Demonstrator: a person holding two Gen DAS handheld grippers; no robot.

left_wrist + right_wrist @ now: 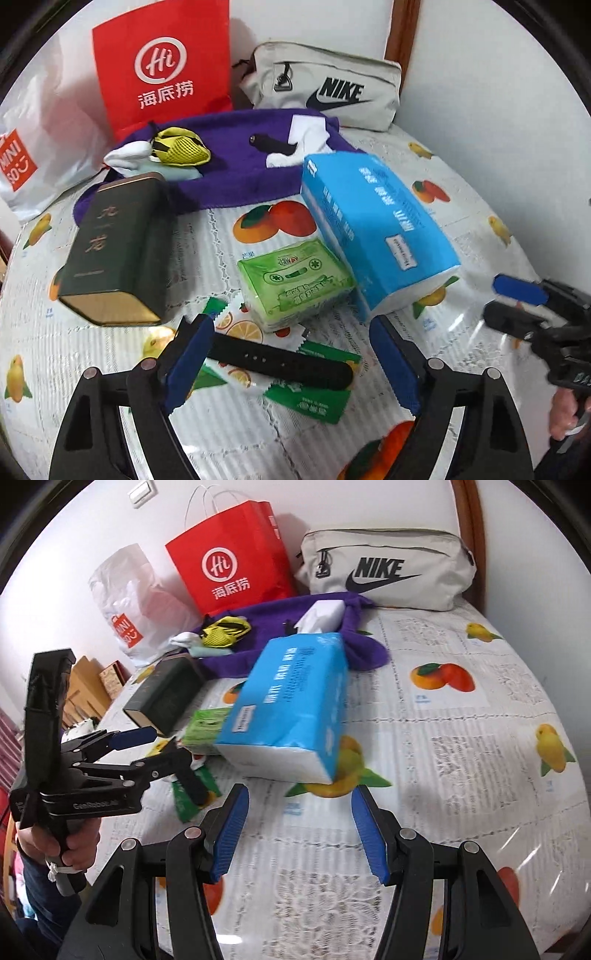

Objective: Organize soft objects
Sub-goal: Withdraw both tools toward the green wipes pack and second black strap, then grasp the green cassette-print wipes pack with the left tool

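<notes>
Far left on the tabletop (258, 443) stands the Miniso plastic bag (33, 147), then the red paper bag (162, 66). In front of these lies the dark tin box (114, 251), on its side.

The left claw (291, 365) is wide open and holds nothing. Directly between its fingers lies the black strap (280, 363), long axis running left to right across the claw's line of approach, resting on green sachets (314, 398). Just beyond it sits the green tissue pack (291, 284).

At centre, the purple towel (229, 162) lies spread at the back, carrying the yellow mesh pouch (181, 146) and white cloth items (125, 157).

To the right, the blue tissue pack (291, 705) lies propped at a tilt against the green pack, long axis running away from the cameras. The right claw (299, 836) is likewise wide open and empty, with the blue pack straight ahead and near. The right claw appears the better placed for the blue pack; the left is nearer the green pack.

Rear right stands the grey Nike pouch (384, 568).
</notes>
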